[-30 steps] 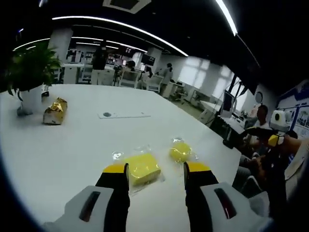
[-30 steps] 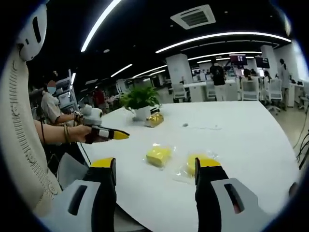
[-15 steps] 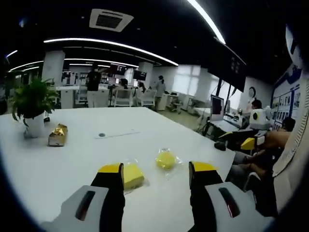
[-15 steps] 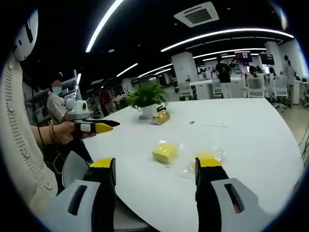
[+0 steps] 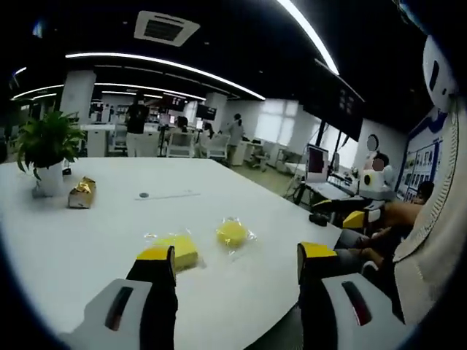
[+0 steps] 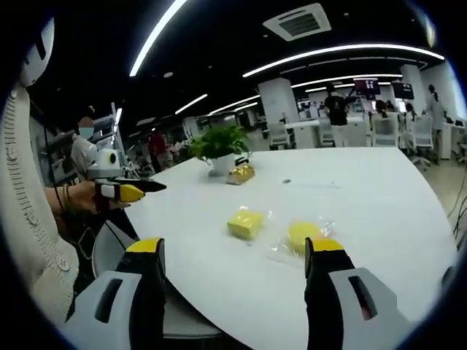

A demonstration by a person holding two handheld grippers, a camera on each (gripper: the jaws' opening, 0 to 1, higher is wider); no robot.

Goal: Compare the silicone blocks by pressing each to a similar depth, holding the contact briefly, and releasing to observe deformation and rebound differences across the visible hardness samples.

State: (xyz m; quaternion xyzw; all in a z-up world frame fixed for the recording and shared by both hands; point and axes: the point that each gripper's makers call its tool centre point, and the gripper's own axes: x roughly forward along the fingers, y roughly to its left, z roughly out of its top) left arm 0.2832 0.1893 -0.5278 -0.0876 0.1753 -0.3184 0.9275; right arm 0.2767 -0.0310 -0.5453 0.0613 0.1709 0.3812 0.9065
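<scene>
Both the left gripper and right gripper hang wide-jawed and empty off the white table's near edge — no pressing begun, I judge — so next comes reaching toward the square block, just beside the round block.

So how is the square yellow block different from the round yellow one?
The square block has flat sides and corners, while the round block is a smooth disc. In the right gripper view the square block lies nearer the plant, the round block nearer the right gripper. Both are yellow, in clear wrappers, lying on the white table.
</scene>
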